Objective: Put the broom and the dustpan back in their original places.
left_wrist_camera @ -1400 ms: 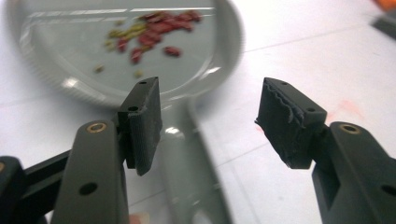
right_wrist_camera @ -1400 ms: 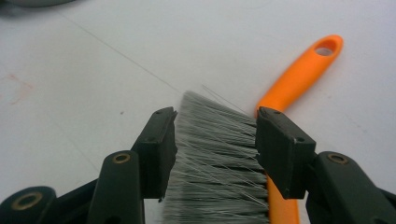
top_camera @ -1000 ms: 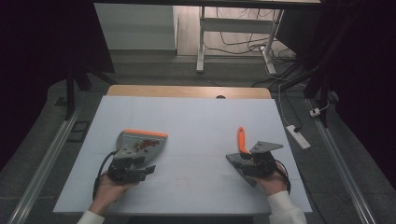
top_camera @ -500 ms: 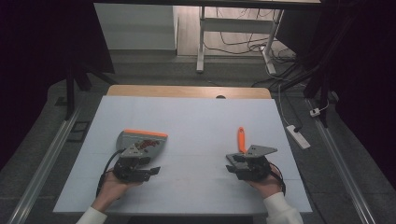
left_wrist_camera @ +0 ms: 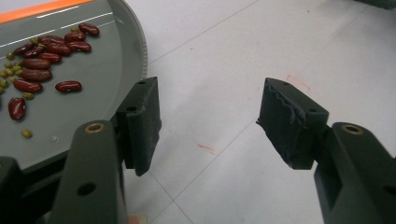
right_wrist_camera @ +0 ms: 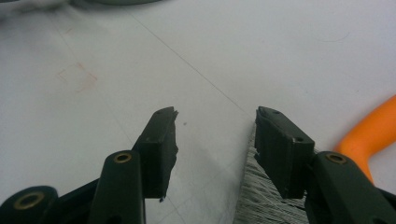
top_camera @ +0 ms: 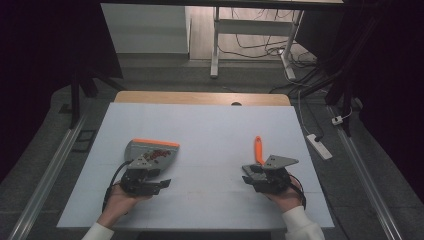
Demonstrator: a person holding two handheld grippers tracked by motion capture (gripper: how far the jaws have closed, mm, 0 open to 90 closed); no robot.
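Note:
A grey dustpan (top_camera: pixel 152 151) with an orange edge lies on the white table at the left. It holds red kidney beans (left_wrist_camera: pixel 46 46) and small green beans. My left gripper (top_camera: pixel 159 182) (left_wrist_camera: pixel 208 116) rests just before the pan's rim (left_wrist_camera: pixel 135 51). It is open, its jaws have just been opening a little, and nothing is between them. At the right lies a brush with an orange handle (top_camera: pixel 258 149) (right_wrist_camera: pixel 373 130). My right gripper (top_camera: pixel 249 172) (right_wrist_camera: pixel 215 135) stands open beside it, its right jaw over the bristles (right_wrist_camera: pixel 259 196), and grips nothing.
The white table top (top_camera: pixel 210 130) has a wooden strip along its far edge. Table legs and cables stand on the floor beyond. A white power strip (top_camera: pixel 318 145) lies on the floor to the right.
Both hands keep their places. The dustpan and the brush lie as before.

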